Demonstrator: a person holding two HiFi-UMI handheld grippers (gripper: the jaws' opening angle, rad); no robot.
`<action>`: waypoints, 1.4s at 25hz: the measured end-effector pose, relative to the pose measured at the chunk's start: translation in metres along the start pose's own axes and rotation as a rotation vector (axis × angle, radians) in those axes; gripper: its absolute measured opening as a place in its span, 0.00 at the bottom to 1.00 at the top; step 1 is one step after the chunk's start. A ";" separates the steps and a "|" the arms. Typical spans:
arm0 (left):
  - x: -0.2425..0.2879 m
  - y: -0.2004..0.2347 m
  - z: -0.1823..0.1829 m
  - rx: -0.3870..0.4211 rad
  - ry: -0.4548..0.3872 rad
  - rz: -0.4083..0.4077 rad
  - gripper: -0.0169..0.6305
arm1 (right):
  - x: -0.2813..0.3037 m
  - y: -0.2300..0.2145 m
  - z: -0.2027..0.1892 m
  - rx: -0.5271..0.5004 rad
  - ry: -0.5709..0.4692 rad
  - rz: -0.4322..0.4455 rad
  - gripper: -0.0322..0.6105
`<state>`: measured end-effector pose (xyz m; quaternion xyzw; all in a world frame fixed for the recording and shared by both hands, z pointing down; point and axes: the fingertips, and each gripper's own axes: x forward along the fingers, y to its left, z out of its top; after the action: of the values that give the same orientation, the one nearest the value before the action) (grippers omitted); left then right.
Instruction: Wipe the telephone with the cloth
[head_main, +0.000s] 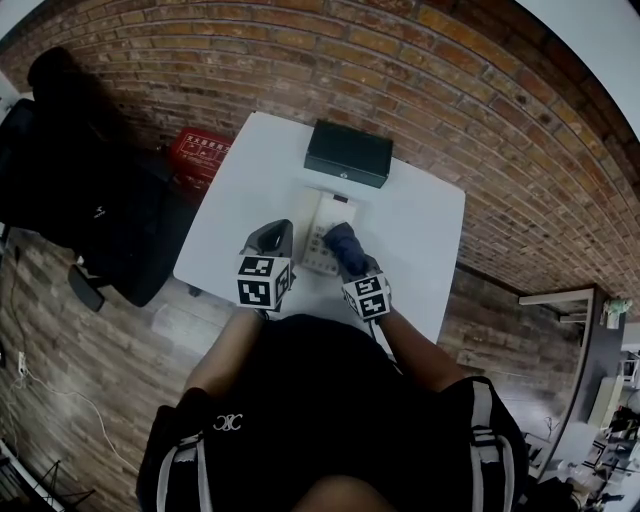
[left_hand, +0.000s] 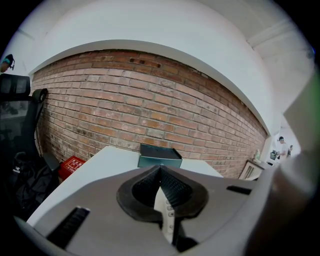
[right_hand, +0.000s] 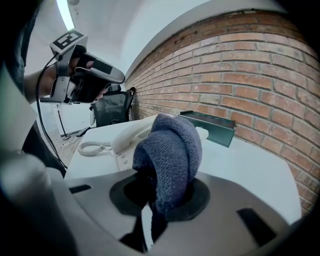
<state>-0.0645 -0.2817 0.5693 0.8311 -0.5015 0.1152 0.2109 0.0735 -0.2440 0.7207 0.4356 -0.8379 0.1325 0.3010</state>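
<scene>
A cream telephone (head_main: 322, 222) lies in the middle of the white table (head_main: 425, 235), its handset (right_hand: 131, 136) resting in the cradle. My right gripper (head_main: 352, 262) is shut on a bunched dark blue cloth (head_main: 344, 243), which sits over the near right part of the phone. In the right gripper view the cloth (right_hand: 172, 152) bulges out of the right gripper (right_hand: 156, 202) and hides part of the keypad. My left gripper (head_main: 278, 236) hovers at the phone's left side, raised above the table, shut with nothing in it. The phone's buttons (left_hand: 167, 214) show below its pads.
A dark green box (head_main: 348, 153) stands at the table's far edge by the brick wall. A red crate (head_main: 200, 152) and a black chair (head_main: 90, 200) are on the floor to the left. The coiled cord (right_hand: 92, 148) lies left of the phone.
</scene>
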 end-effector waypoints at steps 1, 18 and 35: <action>0.000 0.000 0.000 0.000 0.000 -0.001 0.02 | -0.001 0.003 -0.001 0.003 0.003 0.008 0.12; -0.005 -0.006 -0.009 -0.030 -0.001 -0.012 0.02 | -0.022 0.056 -0.039 0.062 0.098 0.234 0.12; -0.013 -0.003 -0.003 -0.052 -0.033 0.019 0.02 | -0.014 0.073 -0.029 -0.049 0.127 0.382 0.11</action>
<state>-0.0677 -0.2689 0.5661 0.8223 -0.5157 0.0904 0.2229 0.0318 -0.1781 0.7378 0.2520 -0.8876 0.1939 0.3331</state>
